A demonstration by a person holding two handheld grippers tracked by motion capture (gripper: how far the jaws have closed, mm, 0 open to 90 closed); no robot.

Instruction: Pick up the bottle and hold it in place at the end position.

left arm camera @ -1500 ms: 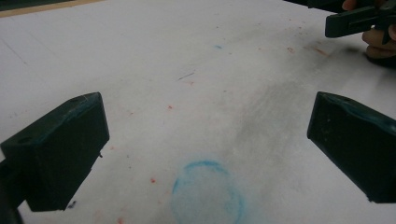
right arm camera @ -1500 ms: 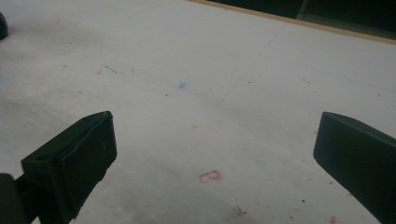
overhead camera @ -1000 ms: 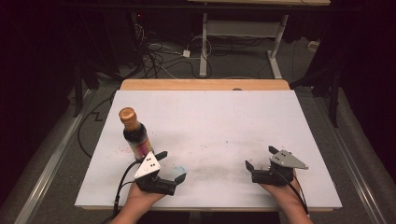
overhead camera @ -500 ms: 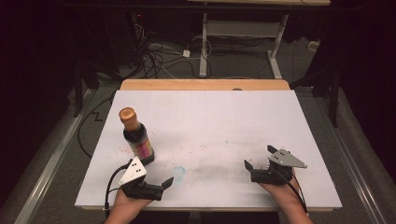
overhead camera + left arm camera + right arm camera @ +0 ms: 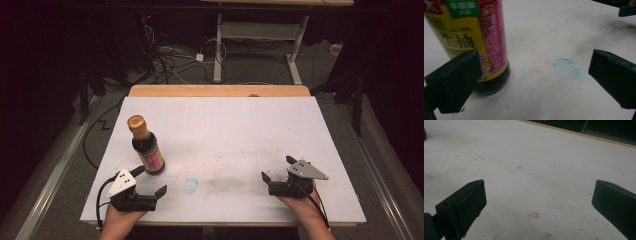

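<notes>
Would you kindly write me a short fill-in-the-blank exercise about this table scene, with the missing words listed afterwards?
1. The sauce bottle stands ____ on the white table.
2. The claw nearest the bottle is the ____ claw.
3. The jaws of the right claw stand ____, with nothing between them.
4. The round smudge on the table between the two claws is ____ in colour.

Missing words: upright; left; open; blue

Dark room, cables (image 5: pixel 165 62) on grey floor (image 5: pixel 60 150) behind white table (image 5: pixel 225 130)
</notes>
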